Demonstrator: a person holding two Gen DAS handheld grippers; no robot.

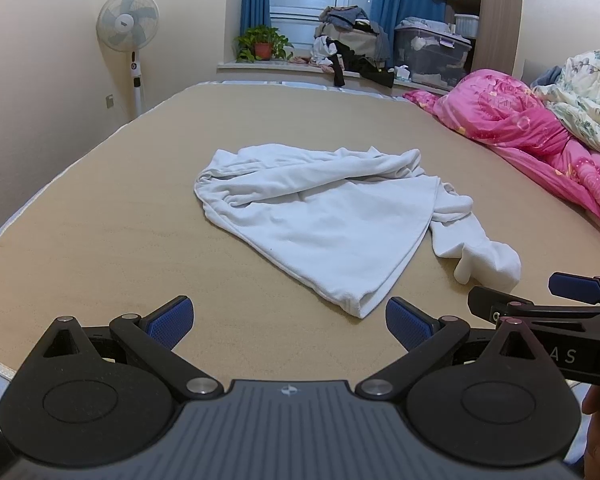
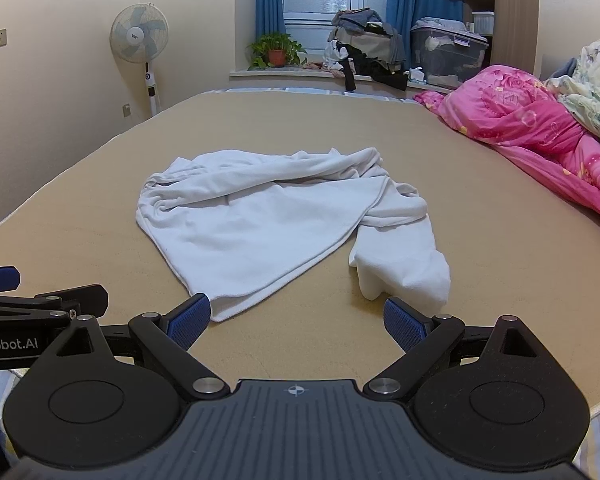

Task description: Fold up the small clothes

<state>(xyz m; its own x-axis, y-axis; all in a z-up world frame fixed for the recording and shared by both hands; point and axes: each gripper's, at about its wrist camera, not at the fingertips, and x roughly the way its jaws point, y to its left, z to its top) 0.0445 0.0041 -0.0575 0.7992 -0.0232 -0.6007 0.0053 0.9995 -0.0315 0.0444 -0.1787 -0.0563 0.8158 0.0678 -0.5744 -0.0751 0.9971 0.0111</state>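
A crumpled white soft-cloth garment (image 1: 320, 216) lies mid-mattress on the tan quilted bed (image 1: 100, 240), bunched folds at 12 o'clock, a limp sleeve trailing toward 4 o'clock. Left gripper (image 1: 288, 322) and right gripper (image 2: 297, 322) hover at 6 o'clock, both released, grasping nothing

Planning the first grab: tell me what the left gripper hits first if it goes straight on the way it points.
Probably the near corner of the white garment, which lies just ahead between the open fingers of the left gripper. Only bare tan mattress shows before it; depth is hard to judge here.
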